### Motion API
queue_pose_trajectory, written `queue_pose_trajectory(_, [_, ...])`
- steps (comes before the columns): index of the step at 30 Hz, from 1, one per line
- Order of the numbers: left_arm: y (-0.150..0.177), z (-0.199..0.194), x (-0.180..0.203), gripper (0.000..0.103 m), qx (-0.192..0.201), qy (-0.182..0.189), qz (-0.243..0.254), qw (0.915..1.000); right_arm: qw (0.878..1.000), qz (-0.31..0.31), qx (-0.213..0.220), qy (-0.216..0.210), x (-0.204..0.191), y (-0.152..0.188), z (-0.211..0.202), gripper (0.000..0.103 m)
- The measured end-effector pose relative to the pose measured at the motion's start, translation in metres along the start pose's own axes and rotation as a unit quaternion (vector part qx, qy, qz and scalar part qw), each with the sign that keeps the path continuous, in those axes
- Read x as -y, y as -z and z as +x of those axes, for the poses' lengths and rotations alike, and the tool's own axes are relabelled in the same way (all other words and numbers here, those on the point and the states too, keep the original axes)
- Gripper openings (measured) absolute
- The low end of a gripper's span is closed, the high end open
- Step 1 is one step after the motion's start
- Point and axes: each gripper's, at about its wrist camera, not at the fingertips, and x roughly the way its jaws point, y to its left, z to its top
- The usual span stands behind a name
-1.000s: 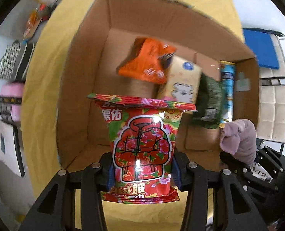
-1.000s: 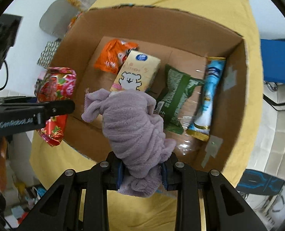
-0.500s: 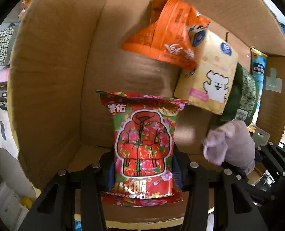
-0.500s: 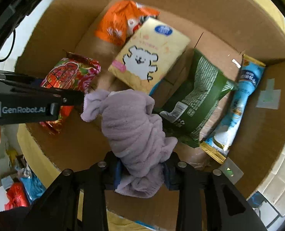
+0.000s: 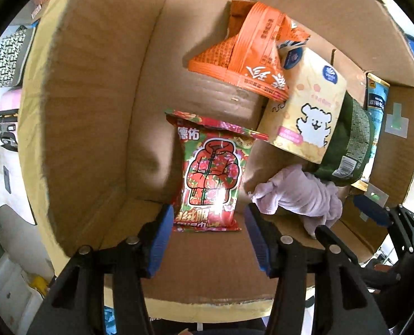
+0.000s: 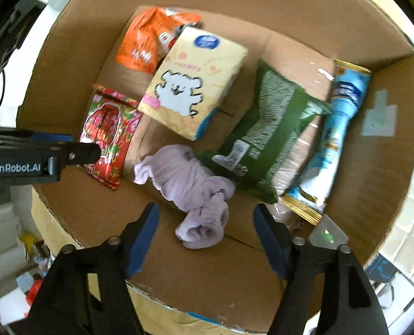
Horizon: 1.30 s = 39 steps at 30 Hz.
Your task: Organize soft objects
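A red floral snack packet (image 5: 211, 180) lies on the floor of the cardboard box (image 5: 89, 106), just ahead of my open, empty left gripper (image 5: 207, 240). It also shows in the right wrist view (image 6: 107, 131). A crumpled lilac cloth (image 6: 195, 192) lies on the box floor between the spread fingers of my open, empty right gripper (image 6: 205, 234); it also shows in the left wrist view (image 5: 299, 195). Both grippers are over the near edge of the box.
The box (image 6: 346, 22) also holds an orange packet (image 6: 148, 42), a cream tissue pack with a white dog (image 6: 190, 83), a green bag (image 6: 265, 136) and a blue packet (image 6: 335, 139). The box stands on a yellow cloth (image 6: 162, 307). Clutter lies outside at the left.
Both grippers have opened. The red packet and the lilac cloth have dropped onto the box floor. Both grippers moved further down into the box.
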Motion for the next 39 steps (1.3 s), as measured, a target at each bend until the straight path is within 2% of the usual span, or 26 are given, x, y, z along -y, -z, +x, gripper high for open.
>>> queue_pose_trajectory(7, [0.019,-0.025,0.007,0.051,0.045,-0.022,0.014,0.9986,0.996,0.082,0.041,0.020,0.018,0.020,-0.023,0.074])
queue_pose_trajectory(11, [0.032,-0.040,0.010,0.052,0.086,-0.041,0.023,0.9952,0.990,0.121,0.064,0.024,0.022,0.033,-0.036,0.077])
queue_pose_trajectory(13, [0.039,-0.049,0.012,0.062,0.111,-0.053,0.030,0.9920,0.988,0.131,0.076,0.027,0.023,0.039,-0.044,0.086])
queue_pose_trajectory(14, [0.043,-0.052,0.013,0.063,0.123,-0.057,0.030,0.9903,0.987,0.136,0.082,0.024,0.016,0.045,-0.050,0.088])
queue_pose_trajectory(17, [0.051,-0.064,0.016,0.073,0.157,-0.066,0.032,0.9849,0.984,0.152,0.094,0.017,0.013,0.055,-0.060,0.088])
queue_pose_trajectory(19, [0.056,-0.070,0.018,0.089,0.174,-0.074,0.032,0.9814,0.980,0.165,0.107,0.019,0.011,0.058,-0.064,0.095])
queue_pose_trajectory(20, [0.058,-0.073,0.017,0.092,0.181,-0.076,0.032,0.9800,0.979,0.170,0.113,0.021,0.014,0.063,-0.069,0.103])
queue_pose_trajectory(22, [0.064,-0.079,0.017,0.096,0.196,-0.080,0.033,0.9767,0.975,0.177,0.127,0.033,0.019,0.078,-0.087,0.103])
queue_pose_trajectory(25, [0.072,-0.084,0.017,0.102,0.213,-0.080,0.035,0.9732,0.972,0.186,0.138,0.037,0.011,0.080,-0.098,0.103])
queue_pose_trajectory(30, [0.089,-0.097,0.019,0.102,0.235,-0.077,0.036,0.9682,0.968,0.189,0.158,0.050,0.003,0.084,-0.105,0.103])
queue_pose_trajectory(36, [0.132,-0.131,0.030,0.102,0.279,-0.099,0.052,0.9537,0.958,0.195,0.202,0.052,-0.008,0.112,-0.144,0.103])
queue_pose_trajectory(39, [0.162,-0.152,0.034,0.102,0.301,-0.094,0.056,0.9472,0.954,0.199,0.221,0.043,-0.013,0.134,-0.166,0.103])
